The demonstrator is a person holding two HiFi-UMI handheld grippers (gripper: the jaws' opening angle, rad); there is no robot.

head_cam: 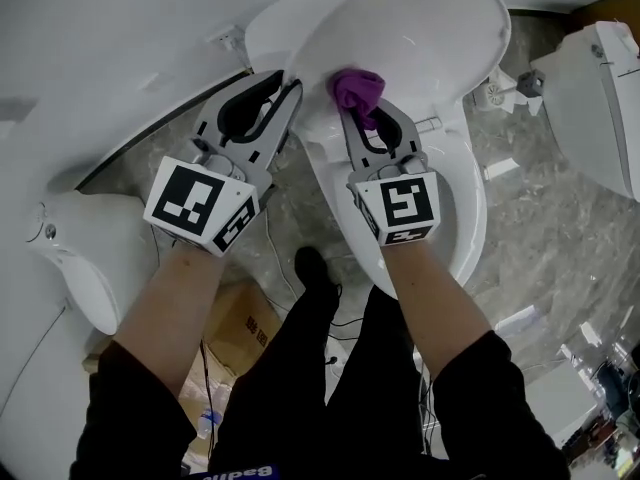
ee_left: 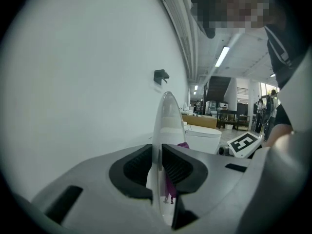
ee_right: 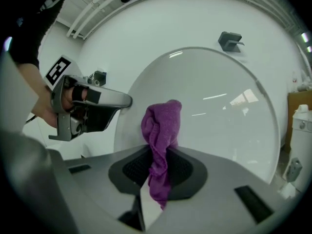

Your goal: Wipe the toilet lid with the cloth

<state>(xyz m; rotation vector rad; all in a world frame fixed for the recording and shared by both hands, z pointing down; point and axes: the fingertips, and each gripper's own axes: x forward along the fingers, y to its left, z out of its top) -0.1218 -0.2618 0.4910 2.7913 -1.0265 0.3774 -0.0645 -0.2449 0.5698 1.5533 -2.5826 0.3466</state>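
The white toilet lid [head_cam: 420, 28] stands raised. My left gripper [head_cam: 283, 83] is shut on the lid's left edge; in the left gripper view that thin edge [ee_left: 165, 126] runs up between the pads of the left gripper [ee_left: 157, 152]. My right gripper [head_cam: 368, 116] is shut on a bunched purple cloth [head_cam: 358, 90], which sits against the lid's inner face near its lower left. In the right gripper view the cloth [ee_right: 162, 130] sticks up out of the right gripper [ee_right: 158, 162] in front of the lid [ee_right: 219, 106], with the left gripper [ee_right: 92, 106] at the lid's left rim.
The toilet seat and bowl [head_cam: 465, 218] lie below the lid. Another white toilet [head_cam: 75, 258] stands at the left, a third [head_cam: 590, 98] at the right. A cardboard box [head_cam: 240, 323] and cables lie on the marble floor beside the person's shoe [head_cam: 312, 266]. A dark wall hook [ee_right: 230, 40] hangs above the lid.
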